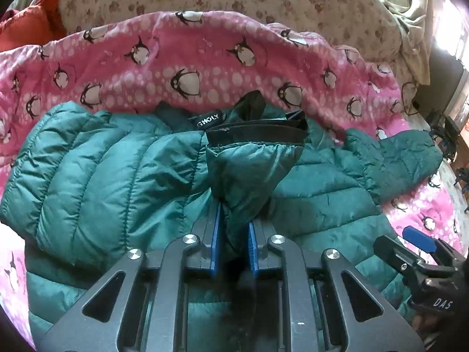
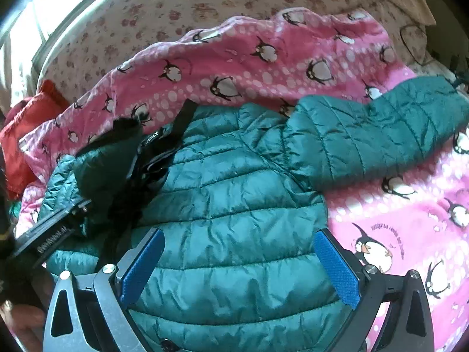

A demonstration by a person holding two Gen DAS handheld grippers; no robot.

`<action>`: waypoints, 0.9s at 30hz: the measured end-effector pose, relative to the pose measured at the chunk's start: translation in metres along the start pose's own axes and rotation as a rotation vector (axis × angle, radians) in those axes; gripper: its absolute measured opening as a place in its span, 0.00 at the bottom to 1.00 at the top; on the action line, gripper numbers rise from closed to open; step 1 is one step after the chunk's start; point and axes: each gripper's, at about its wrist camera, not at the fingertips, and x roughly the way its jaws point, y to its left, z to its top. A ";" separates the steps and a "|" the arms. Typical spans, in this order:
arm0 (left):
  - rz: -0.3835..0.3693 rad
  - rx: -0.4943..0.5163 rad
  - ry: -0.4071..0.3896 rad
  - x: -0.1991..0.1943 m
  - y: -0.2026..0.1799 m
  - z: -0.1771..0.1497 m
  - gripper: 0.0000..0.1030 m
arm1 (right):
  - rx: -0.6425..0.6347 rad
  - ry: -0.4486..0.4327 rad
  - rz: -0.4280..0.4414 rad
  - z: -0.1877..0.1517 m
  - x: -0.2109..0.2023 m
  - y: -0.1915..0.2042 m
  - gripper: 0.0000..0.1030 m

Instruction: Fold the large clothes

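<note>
Fold in progress, early-to-middle stage. A green quilted jacket [image 2: 234, 205] lies on a pink penguin-print blanket [image 2: 293, 58] spread over a bed w/ a flowered sheet [image 1: 234, 0]. Collar end, w/ black lining and label [image 1: 208, 122], points away from both cameras.

Left gripper [image 1: 233, 228]: blue pads drawn close, pinching a bunch of jacket fabric, apparently the cuff end of a sleeve [image 1: 252, 161] w/ a black-lined opening, held raised over the middle of the jacket near the collar. Judged: this sleeve is being brought in across the body, not yet laid flat or released.

Right gripper [image 2: 239, 267]: pads spread wide, empty, one either side of the jacket's lower body; touching the fabric or just above it, cannot tell.

Other sleeve [image 2: 381, 140] extends outward over the blanket, unfolded.

Done, approx.: jacket spread out, one sleeve lifted inward. Left, as judged: set that sleeve down flat, fold the second sleeve in, then fold the body over on itself, e.g. hem toward collar. Puffy, slippery-looking fabric may spring back once let go, so each fold probably needs pressing down.

A red cloth [image 1: 32, 23] sits at the far edge of the bed, apart from the jacket.
</note>
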 end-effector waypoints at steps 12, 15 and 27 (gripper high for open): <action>-0.022 -0.015 0.001 -0.013 0.006 -0.002 0.15 | 0.020 0.017 0.020 0.002 0.001 0.007 0.99; -0.046 -0.030 0.018 -0.016 0.009 -0.003 0.15 | 0.013 0.014 0.018 0.002 -0.001 0.010 0.99; -0.201 -0.100 -0.021 -0.070 0.032 -0.008 0.63 | 0.047 0.015 0.063 0.001 -0.007 0.019 0.99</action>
